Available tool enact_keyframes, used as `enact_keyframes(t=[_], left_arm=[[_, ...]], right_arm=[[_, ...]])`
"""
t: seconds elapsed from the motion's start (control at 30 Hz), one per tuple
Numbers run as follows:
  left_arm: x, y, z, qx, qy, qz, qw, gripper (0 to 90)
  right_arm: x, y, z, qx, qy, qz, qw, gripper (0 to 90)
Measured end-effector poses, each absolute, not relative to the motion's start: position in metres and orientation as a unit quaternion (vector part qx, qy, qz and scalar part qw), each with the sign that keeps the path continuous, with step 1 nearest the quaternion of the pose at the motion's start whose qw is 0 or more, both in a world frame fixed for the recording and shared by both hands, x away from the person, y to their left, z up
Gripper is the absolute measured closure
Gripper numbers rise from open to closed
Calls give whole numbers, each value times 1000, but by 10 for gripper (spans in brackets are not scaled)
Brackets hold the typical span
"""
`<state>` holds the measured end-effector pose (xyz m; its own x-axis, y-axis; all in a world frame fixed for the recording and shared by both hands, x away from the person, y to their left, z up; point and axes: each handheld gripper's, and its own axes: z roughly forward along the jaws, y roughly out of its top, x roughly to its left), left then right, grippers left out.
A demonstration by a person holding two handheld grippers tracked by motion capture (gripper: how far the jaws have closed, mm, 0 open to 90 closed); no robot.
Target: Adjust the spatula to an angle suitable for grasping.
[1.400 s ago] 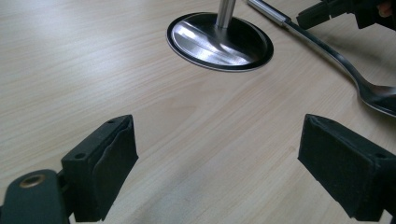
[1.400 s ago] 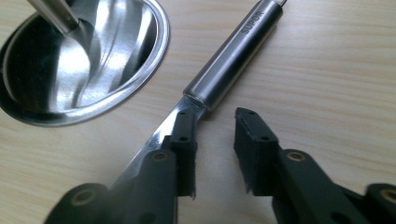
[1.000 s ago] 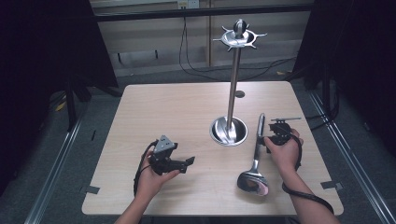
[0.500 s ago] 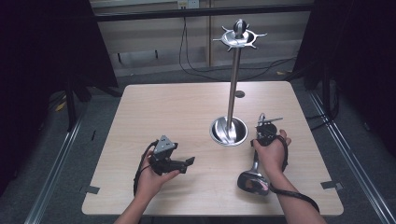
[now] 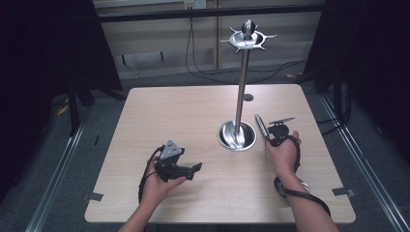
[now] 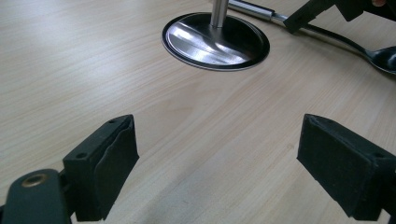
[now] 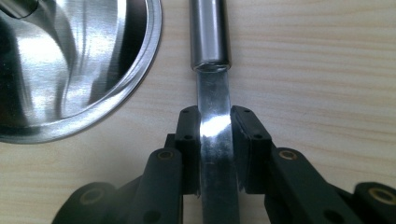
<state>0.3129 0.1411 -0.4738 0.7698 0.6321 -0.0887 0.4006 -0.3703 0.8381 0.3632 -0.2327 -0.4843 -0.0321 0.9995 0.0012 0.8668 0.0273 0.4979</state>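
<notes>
Jaws of the right gripper (image 7: 215,140) have just been closing on one ladle (image 7: 212,70) (beside one stand (image 5: 238,135)); left gripper (image 6: 217,172) gapes empty

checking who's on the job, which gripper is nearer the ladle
Right. The right gripper has its jaws closed around the ladle at the flat handle, beside the stand's base. The left gripper sits open, apart from it across the table.

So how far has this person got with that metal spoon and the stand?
Early on. Nothing hangs on the stand's hook ring. In hand: the right gripper has just been closing its jaws on the ladle's flat handle, which lies on the table beside the stand's base. The left gripper waits open. Lifting and probably hanging it remain.
</notes>
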Motion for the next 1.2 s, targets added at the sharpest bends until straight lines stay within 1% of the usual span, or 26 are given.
enact_keyframes(t=[0.07, 0.2, 0.5, 0.67, 0.83, 1.2], left_arm=[[313, 141, -474, 817, 317, 124, 465, 119], [313, 141, -474, 819, 314, 124, 464, 119], [313, 140, -475, 817, 316, 126, 465, 118], [315, 141, -475, 818, 317, 126, 464, 113], [315, 143, -475, 817, 320, 123, 464, 105], [315, 144, -472, 804, 329, 134, 477, 90]], right_arm=[[364, -234, -484, 671, 696, 187, 174, 741], [365, -236, -485, 663, 701, 190, 180, 742], [372, -237, -482, 652, 720, 177, 157, 756], [371, -242, -482, 644, 724, 193, 153, 757], [367, -246, -476, 637, 717, 229, 169, 758], [351, -263, -453, 632, 685, 307, 192, 759]])
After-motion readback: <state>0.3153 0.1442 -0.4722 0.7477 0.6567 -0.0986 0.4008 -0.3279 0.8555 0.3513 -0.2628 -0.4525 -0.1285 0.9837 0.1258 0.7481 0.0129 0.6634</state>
